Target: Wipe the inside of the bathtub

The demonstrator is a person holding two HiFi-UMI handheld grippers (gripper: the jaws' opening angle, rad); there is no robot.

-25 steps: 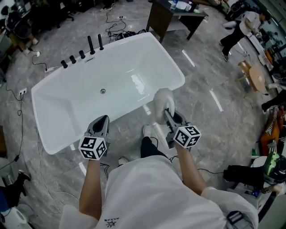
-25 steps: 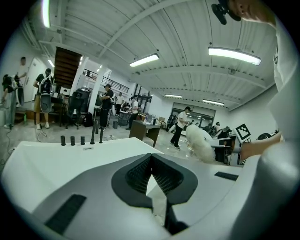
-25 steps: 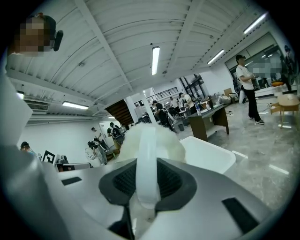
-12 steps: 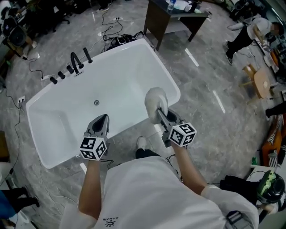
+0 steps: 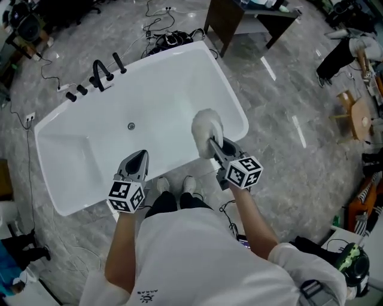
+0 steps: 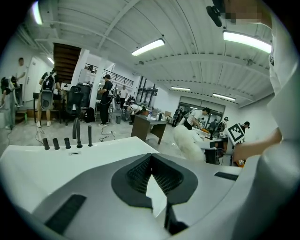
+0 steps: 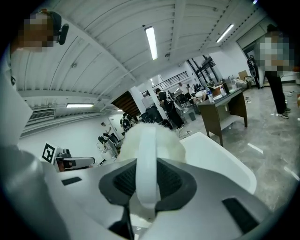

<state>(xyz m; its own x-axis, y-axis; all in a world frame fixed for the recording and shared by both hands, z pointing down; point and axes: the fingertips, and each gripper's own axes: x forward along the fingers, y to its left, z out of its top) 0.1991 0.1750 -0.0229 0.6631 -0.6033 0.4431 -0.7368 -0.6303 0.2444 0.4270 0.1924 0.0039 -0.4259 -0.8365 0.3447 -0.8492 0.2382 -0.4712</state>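
The right gripper's jaws are clamped on the white handle of a fluffy white duster, which runs straight out between them. The fluffy head sits over the near rim of the white bathtub, toward its right-hand end; I can't tell whether it touches the tub. The left gripper has its jaws drawn together with nothing in them. It hangs over the same near rim, farther toward the middle and well apart from the duster.

Inside the tub the basin is bare and glossy, with a small round drain near its middle. Along the far rim stands a row of black tap fittings, the tallest a curved spout. The person's white shoes stand on the floor just outside the near rim, between the two grippers.

Beyond the tub's far right corner stands a dark wooden desk, and a tangle of black cables lies on the floor just off that corner. More cable trails past the tap end of the tub to a wall socket. To the right of the tub, well away, are a round wooden stool and another person.

The floor is polished grey marble with light streaks reflected in it. The gripper views show a wide hall with a white ribbed ceiling, long strip lights and several people standing behind the tub.
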